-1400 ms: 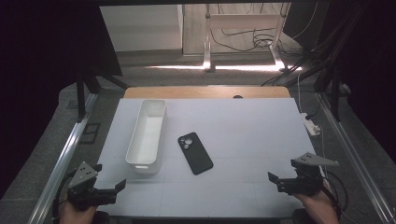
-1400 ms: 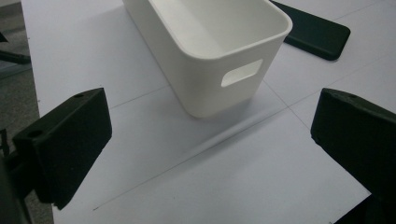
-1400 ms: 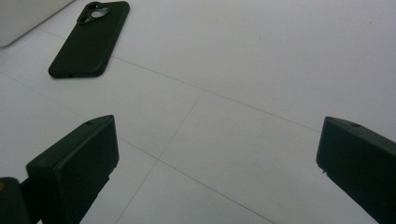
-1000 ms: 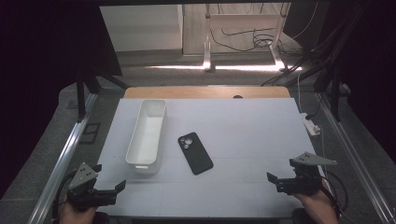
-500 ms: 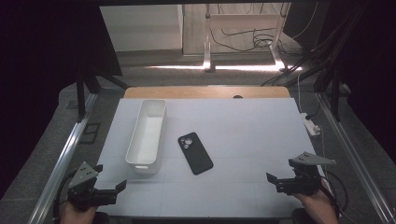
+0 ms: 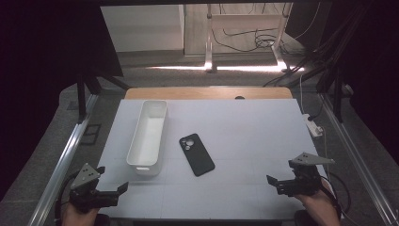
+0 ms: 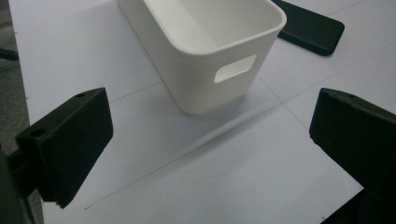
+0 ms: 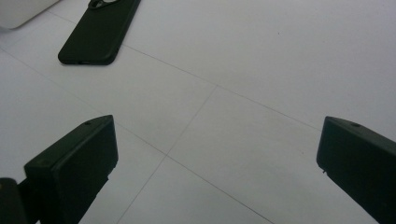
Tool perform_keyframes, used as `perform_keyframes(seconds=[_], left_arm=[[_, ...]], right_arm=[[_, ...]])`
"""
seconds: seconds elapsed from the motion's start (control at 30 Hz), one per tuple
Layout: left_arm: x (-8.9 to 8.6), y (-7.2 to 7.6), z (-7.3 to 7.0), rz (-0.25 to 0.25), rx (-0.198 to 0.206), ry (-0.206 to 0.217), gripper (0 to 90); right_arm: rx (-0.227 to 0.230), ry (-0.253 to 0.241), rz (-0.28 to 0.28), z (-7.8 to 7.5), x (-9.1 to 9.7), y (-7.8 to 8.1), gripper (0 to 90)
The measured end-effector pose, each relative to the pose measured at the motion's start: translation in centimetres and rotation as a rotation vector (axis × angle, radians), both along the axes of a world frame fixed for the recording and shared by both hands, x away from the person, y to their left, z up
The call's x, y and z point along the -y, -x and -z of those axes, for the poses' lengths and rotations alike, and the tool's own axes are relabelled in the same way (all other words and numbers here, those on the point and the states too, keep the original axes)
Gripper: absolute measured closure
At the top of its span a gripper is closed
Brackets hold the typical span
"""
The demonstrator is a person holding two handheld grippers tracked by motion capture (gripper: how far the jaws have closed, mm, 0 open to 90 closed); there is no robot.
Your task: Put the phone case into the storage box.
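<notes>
A black phone (image 6: 196, 154) lies camera side up near the middle of the white table (image 6: 244, 132). Left of it stands a long white bin (image 6: 147, 135) with nothing inside. My left gripper (image 6: 120, 189) hovers at the near left corner, open, jaws wide apart with nothing between them. In the left gripper view the bin (image 7: 210, 46) is just ahead and the phone (image 7: 310, 28) lies beyond it at the right. My right gripper (image 6: 274, 181) rests at the near right, open and holding nothing. The right gripper view has the phone (image 8: 100, 32) far off at upper left.
A white power strip (image 6: 313, 125) hangs off the table's right edge. A wooden strip (image 6: 207, 92) runs along the far edge. Metal rails (image 6: 66, 160) flank the table on both sides. Cables (image 6: 249, 40) lie on the floor behind.
</notes>
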State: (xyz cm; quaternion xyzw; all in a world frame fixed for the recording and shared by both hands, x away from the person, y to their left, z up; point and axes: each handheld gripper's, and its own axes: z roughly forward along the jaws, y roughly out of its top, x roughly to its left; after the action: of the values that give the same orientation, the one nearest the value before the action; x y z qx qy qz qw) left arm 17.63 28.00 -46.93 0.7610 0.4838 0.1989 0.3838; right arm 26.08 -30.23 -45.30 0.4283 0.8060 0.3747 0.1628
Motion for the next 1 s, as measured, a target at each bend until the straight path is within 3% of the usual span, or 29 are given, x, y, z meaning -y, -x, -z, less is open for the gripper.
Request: perform_keyframes(seconds=[0.37, 1.0], left_arm=[[-0.4, 0.0, 0.1, -0.001, 0.007, 0.044, 1.4], [0.1, 0.1, 0.0, 0.016, 0.013, -0.006, 1.2]], right_arm=[[-0.003, 0.033, -0.027, -0.1, -0.9, -0.6, 0.0], [-0.023, 0.028, -0.086, -0.8, -2.8, -2.5, 0.0]])
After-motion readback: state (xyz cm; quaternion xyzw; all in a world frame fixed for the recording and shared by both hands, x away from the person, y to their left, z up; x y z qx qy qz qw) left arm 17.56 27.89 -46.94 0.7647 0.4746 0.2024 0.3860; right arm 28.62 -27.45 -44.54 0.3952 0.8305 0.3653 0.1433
